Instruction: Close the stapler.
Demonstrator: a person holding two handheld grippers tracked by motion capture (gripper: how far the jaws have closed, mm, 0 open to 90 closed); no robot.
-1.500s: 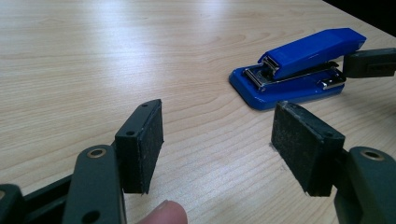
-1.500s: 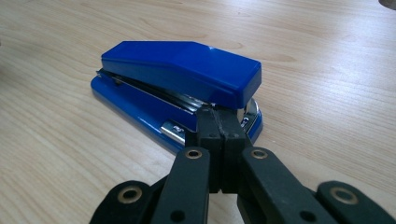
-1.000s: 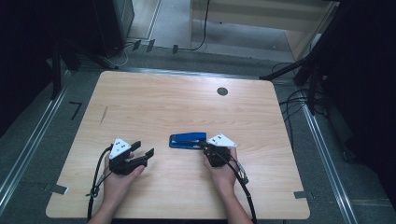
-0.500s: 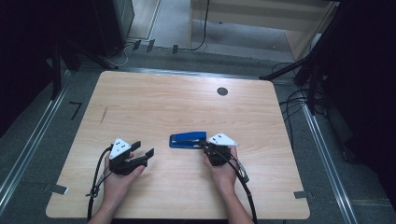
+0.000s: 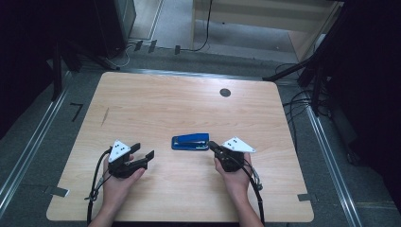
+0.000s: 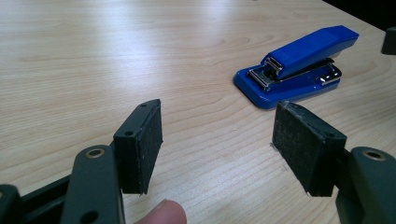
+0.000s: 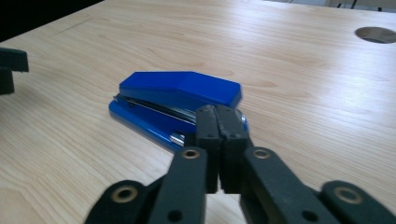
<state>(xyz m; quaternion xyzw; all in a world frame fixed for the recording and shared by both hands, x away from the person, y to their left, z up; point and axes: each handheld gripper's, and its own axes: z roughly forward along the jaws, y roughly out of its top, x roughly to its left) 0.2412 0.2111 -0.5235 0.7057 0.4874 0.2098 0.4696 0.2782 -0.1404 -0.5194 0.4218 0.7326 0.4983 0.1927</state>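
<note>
A blue stapler point(image 5: 190, 141) lies flat on the wooden table point(image 5: 189, 109), between my two hands. In the left gripper view the stapler point(image 6: 299, 65) sits ahead and to the right, well beyond my left gripper point(image 6: 219, 149), whose jaws stand wide apart with nothing between them. My left gripper point(image 5: 143, 154) rests near the table's front left. My right gripper point(image 5: 212, 144) has its jaws pressed together, empty, with the tips just off the stapler's right end. In the right gripper view the stapler point(image 7: 173, 100) lies right behind the closed tips of my right gripper point(image 7: 218, 116).
A round cable hole point(image 5: 225, 92) sits in the table's far right part. Cables point(image 5: 302, 101) trail on the floor to the right of the table, and a dark stand point(image 5: 59, 71) rises at the left. A wooden cabinet point(image 5: 255, 23) stands beyond the table.
My right gripper has drawn a little back to the right from the stapler's end. The stapler and my left gripper have not moved.
</note>
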